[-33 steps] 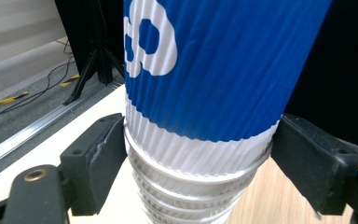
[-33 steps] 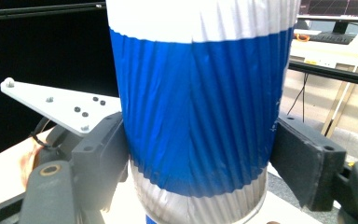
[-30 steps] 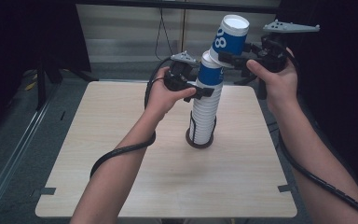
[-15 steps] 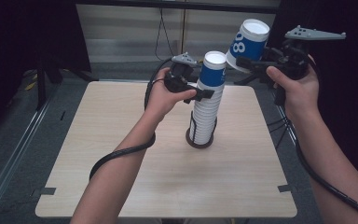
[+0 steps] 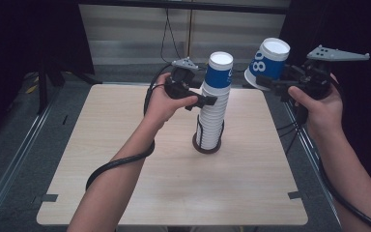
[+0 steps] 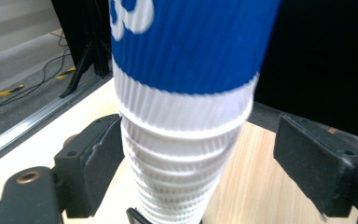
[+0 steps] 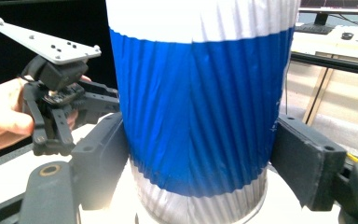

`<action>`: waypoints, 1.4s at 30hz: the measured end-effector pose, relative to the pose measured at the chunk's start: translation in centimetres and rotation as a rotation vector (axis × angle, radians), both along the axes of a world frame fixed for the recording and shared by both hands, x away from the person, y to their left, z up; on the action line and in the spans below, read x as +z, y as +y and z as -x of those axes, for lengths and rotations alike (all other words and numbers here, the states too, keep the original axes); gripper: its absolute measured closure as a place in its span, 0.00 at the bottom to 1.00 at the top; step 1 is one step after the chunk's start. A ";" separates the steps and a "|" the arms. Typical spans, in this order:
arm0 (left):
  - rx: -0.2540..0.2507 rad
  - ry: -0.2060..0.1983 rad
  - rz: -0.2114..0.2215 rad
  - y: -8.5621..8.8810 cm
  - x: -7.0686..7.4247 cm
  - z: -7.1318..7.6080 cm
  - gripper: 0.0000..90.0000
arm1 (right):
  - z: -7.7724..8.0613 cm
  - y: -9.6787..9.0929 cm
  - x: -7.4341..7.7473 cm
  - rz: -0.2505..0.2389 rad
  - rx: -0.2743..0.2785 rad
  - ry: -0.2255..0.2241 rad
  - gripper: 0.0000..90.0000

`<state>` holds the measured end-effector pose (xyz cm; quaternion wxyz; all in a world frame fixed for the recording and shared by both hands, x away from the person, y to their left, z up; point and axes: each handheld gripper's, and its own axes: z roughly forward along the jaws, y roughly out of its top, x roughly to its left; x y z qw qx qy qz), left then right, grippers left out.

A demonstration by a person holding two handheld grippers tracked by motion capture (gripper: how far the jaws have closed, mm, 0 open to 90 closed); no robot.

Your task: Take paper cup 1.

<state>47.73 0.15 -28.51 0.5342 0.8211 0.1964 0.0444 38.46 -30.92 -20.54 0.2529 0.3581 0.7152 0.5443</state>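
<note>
A tall stack of white ribbed paper cups [image 5: 211,118] stands upright in a dark ring holder [image 5: 205,148] at the table's middle, topped by a blue-banded cup [image 5: 220,73]. My left gripper [image 5: 206,101] sits open around the stack's upper part. In the left gripper view the stack [image 6: 182,140] touches the left jaw, while the right jaw stands apart from it. My right gripper [image 5: 270,83] is up at the right, clear of the stack, shut on a single blue-and-white cup [image 5: 266,62]. That cup is tilted, bottom up. The right gripper view has this cup [image 7: 200,107] pinched between both jaws.
The light wooden table [image 5: 125,159] has bare room all around the holder. A metal rail [image 5: 9,164] runs along the floor on the left. Cables [image 5: 166,34] hang behind the far edge. The left gripper's cable [image 5: 121,162] loops under the forearm.
My right gripper has carried the blue cup off the top of the stack, out to the right and slightly down. The left gripper stayed around the stack.
</note>
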 end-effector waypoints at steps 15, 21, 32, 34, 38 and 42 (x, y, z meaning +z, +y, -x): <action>-0.022 -0.005 -0.014 1.7 -0.9 1.4 0.18 | 1.2 -0.7 -3.6 0.022 0.046 0.046 0.25; -0.041 -0.003 -0.017 2.2 -1.7 2.2 0.18 | 1.4 -0.5 -5.3 0.024 0.071 0.074 0.25; -0.092 -0.011 -0.043 2.2 -2.8 4.0 0.18 | 2.1 0.1 -7.5 0.059 0.111 0.099 0.25; -0.099 -0.012 -0.047 2.2 -3.0 4.3 0.18 | 2.1 0.2 -7.8 0.067 0.116 0.106 0.25; -0.111 -0.006 -0.044 2.3 -3.6 4.7 0.18 | 2.3 0.4 -8.7 0.083 0.138 0.126 0.25; -0.121 0.003 -0.044 2.4 -4.2 4.9 0.18 | 2.4 0.7 -9.5 0.103 0.163 0.151 0.25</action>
